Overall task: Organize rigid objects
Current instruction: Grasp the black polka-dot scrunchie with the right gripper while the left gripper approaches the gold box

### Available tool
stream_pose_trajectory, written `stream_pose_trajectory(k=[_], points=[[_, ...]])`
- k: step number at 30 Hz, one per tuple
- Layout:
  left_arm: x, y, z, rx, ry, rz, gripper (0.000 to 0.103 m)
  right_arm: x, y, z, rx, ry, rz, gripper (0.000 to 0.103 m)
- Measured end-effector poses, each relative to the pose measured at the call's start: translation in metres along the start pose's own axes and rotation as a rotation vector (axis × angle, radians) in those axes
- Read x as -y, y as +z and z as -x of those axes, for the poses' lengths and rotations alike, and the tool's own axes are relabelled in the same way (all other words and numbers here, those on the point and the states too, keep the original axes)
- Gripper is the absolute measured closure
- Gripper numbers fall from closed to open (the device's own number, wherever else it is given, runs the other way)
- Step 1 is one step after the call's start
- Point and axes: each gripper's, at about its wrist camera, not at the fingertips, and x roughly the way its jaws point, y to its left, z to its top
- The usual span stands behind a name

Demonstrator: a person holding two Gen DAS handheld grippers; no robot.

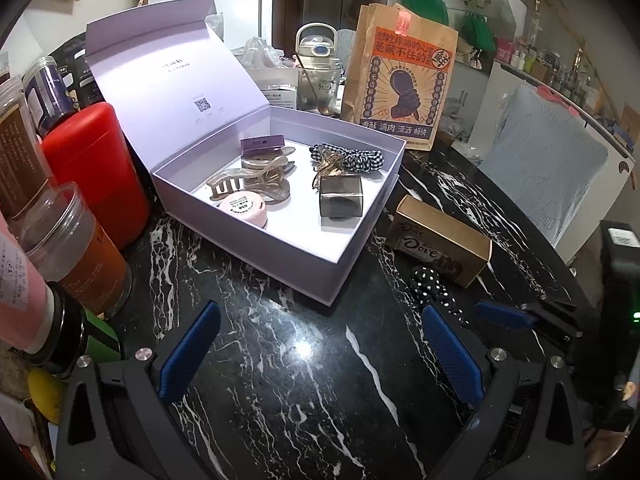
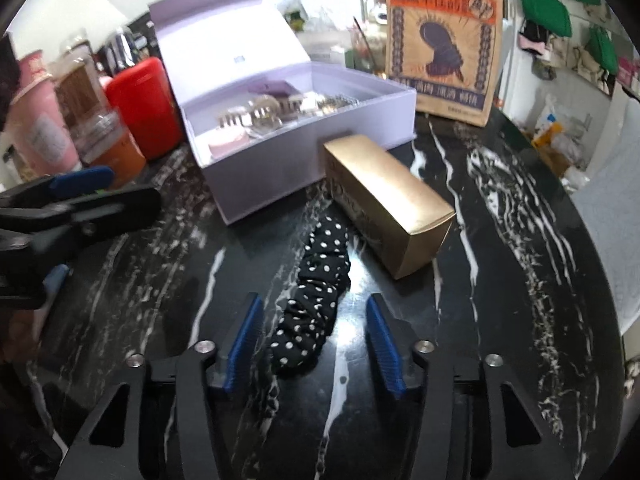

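Observation:
An open lavender box (image 1: 304,256) stands on the black marble table. It holds translucent hair claws (image 1: 256,184), a pink round tin (image 1: 244,208), a dark square case (image 1: 341,196) and a gingham scrunchie (image 1: 356,158). A gold Dove box (image 2: 388,200) lies just right of it. A black polka-dot scrunchie (image 2: 316,292) lies on the table beside the Dove box, between the fingers of my right gripper (image 2: 314,300). The pads stand apart from the fabric on both sides, so the gripper is open. My left gripper (image 1: 320,316) is wide open over bare table in front of the lavender box.
A red canister (image 1: 96,168), clear jars (image 1: 80,248) and a pink bottle (image 1: 16,300) crowd the table's left side. A printed paper bag (image 1: 400,80) stands behind the box, with a kettle and cups beside it. The table's rounded edge curves at the right.

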Motion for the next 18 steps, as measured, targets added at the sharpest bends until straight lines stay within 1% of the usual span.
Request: stream_pose_trajectory(k=[2, 4, 6, 8, 12, 18], points=[[0.001, 0.002, -0.001, 0.003, -0.007, -0.002, 0.001, 0.000, 0.000, -0.006, -0.009, 0.003, 0.005, 0.059], [0.003, 0.004, -0.002, 0.007, -0.016, -0.004, 0.000, -0.001, -0.001, -0.009, -0.017, 0.007, 0.017, 0.065], [0.007, 0.006, -0.003, 0.011, -0.030, -0.009, 0.001, -0.002, -0.003, -0.009, -0.021, 0.012, 0.030, 0.078], [0.012, 0.009, -0.004, 0.016, -0.046, -0.015, 0.001, -0.002, -0.006, -0.008, -0.019, -0.003, 0.050, 0.081], [0.027, 0.015, -0.008, 0.026, -0.086, -0.038, 0.001, 0.008, -0.014, 0.000, -0.019, -0.014, 0.042, 0.083], [0.057, 0.023, -0.022, 0.011, -0.154, -0.078, 0.001, 0.044, -0.031, 0.021, -0.019, -0.078, -0.041, 0.083]])
